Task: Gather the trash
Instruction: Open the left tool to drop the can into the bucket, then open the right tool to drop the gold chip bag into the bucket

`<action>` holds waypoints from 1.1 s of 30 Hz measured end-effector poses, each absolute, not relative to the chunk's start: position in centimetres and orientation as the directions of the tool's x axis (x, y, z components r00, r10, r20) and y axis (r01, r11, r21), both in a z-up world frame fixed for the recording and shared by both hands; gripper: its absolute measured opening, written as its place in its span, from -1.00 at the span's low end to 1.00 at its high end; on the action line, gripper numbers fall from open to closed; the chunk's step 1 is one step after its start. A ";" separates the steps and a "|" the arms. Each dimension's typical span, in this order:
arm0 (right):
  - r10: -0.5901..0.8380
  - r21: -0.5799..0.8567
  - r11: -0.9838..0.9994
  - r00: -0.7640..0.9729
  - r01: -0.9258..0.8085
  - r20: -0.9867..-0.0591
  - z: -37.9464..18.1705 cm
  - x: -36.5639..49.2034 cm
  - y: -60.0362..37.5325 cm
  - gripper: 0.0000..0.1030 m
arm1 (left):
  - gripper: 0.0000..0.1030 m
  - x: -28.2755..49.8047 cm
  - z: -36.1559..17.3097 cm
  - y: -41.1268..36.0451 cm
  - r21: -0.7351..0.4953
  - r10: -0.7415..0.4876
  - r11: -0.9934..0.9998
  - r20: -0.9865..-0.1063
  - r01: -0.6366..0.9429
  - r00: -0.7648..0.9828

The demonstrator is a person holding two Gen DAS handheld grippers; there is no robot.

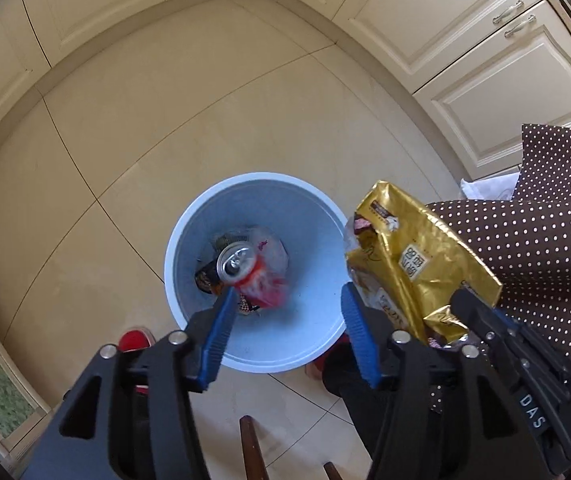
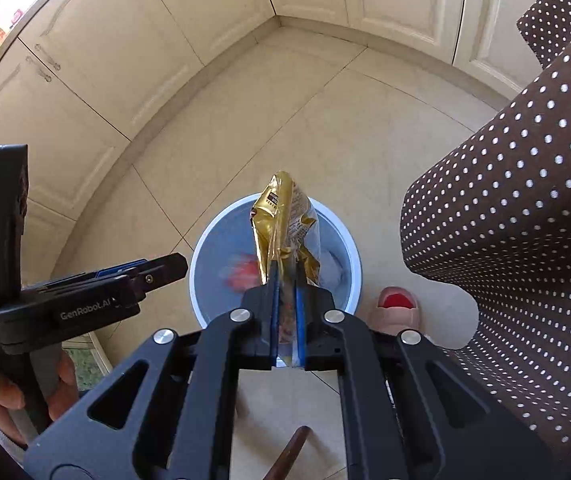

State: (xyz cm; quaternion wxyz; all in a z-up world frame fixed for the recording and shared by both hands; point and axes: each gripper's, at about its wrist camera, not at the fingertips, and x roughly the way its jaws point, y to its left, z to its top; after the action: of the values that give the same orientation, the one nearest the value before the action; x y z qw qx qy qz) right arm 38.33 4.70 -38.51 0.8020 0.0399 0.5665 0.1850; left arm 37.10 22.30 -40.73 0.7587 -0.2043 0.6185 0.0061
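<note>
A pale blue bin point(image 1: 173, 240) stands on the tiled floor with wrappers and a plastic bag at its bottom. A red drink can point(image 1: 241, 268), blurred, is inside the bin's mouth, just past the tip of one blue pad point(image 1: 221, 320). My left gripper point(image 1: 289, 290) hangs over the bin, open, with nothing pressed between its pads. My right gripper point(image 2: 285, 276) is shut on a crumpled gold snack bag point(image 2: 281, 224), which it holds upright over the bin's rim point(image 2: 195, 264). The gold bag point(image 1: 413, 256) also shows in the left wrist view, at the bin's right edge.
Cream cabinets point(image 1: 465, 40) line the walls around the floor corner. A brown cloth with white dots point(image 2: 505, 220) hangs at the right, close to the bin. A foot in a red slipper point(image 2: 399, 304) stands beside the bin. A dark wooden piece point(image 1: 251, 448) shows at the bottom edge.
</note>
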 end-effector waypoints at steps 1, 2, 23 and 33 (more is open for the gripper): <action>0.343 0.275 0.928 0.288 -0.252 -0.894 -38.6 38.4 5.0 -0.87 | 0.05 37.1 -40.8 22.3 -0.305 -0.246 0.916 -0.940 -0.260 0.235; 0.343 0.275 0.928 0.287 -0.252 -0.894 -38.8 38.3 5.2 -0.87 | 0.05 36.9 -40.9 22.3 -0.305 -0.247 0.916 -0.940 -0.261 0.233; 0.349 0.281 0.924 0.272 -0.258 -0.897 -41.1 38.4 6.9 -0.86 | 0.17 37.0 -40.5 23.5 -0.329 -0.264 0.897 -0.934 -0.296 0.239; 0.377 0.321 0.915 0.240 -0.244 -0.894 -42.5 38.4 6.6 -0.73 | 0.19 37.0 -40.1 23.8 -0.318 -0.250 0.900 -0.937 -0.299 0.244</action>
State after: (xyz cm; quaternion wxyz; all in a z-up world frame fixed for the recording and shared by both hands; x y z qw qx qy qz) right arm 38.41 6.63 -42.49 0.7854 0.0573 0.5837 0.1976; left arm 36.98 23.76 -40.08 0.7564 -0.2234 0.6146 0.0164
